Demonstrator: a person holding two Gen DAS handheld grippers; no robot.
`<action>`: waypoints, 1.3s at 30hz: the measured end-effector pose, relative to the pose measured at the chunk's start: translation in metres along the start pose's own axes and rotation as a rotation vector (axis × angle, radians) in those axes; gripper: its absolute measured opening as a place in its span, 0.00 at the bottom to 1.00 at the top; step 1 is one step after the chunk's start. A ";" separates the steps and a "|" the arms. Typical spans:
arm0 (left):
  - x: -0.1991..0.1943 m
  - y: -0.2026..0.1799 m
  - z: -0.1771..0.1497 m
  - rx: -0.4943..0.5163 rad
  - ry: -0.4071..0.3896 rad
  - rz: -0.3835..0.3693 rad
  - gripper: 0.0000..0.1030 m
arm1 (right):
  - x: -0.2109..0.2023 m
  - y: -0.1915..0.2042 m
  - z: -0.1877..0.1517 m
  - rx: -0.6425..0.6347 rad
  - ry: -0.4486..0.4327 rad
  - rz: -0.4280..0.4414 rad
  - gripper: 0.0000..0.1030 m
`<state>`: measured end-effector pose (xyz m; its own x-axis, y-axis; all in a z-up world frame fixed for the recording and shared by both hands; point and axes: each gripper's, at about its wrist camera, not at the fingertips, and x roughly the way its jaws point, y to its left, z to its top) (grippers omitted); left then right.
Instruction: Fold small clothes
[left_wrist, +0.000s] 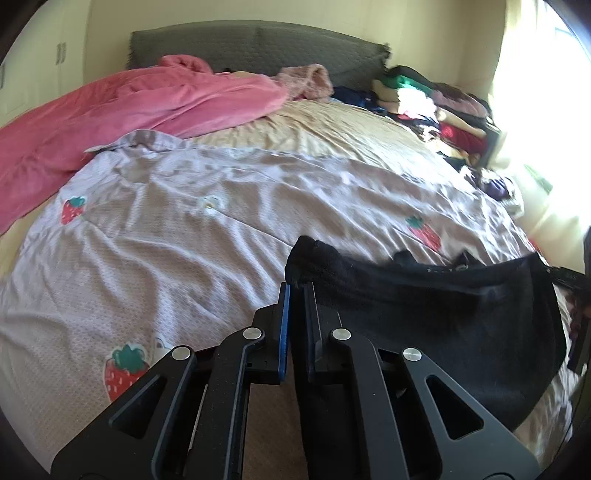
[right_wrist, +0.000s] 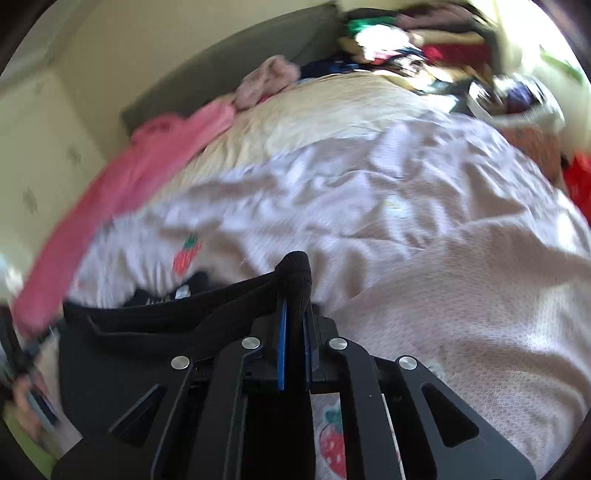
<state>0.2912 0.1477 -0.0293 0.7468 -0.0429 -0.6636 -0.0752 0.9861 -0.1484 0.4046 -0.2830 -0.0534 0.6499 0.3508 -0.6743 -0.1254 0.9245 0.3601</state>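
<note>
A strawberry-print quilt (left_wrist: 177, 229) covers the bed, pink blanket (left_wrist: 122, 110) behind. The black garment (left_wrist: 443, 314) hangs stretched above it, one corner pinched by the left gripper (left_wrist: 295, 291) fingers, the other by the right gripper (right_wrist: 295, 310)

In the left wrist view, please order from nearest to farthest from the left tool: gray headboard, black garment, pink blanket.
1. black garment, clamped in the left tool.
2. pink blanket, far left.
3. gray headboard, at the back.
</note>
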 end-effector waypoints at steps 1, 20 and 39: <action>0.004 -0.001 0.000 -0.003 0.009 0.005 0.02 | 0.003 -0.006 0.001 0.035 0.004 -0.015 0.06; -0.044 -0.047 -0.055 0.173 0.072 -0.078 0.29 | 0.060 0.163 -0.030 -0.540 0.259 0.056 0.41; -0.035 -0.056 -0.082 0.145 0.120 -0.113 0.35 | 0.091 0.187 -0.038 -0.650 0.214 -0.043 0.06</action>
<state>0.2156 0.0809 -0.0579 0.6606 -0.1646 -0.7325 0.1071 0.9864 -0.1251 0.4122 -0.0727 -0.0720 0.5104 0.2714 -0.8160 -0.5703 0.8170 -0.0850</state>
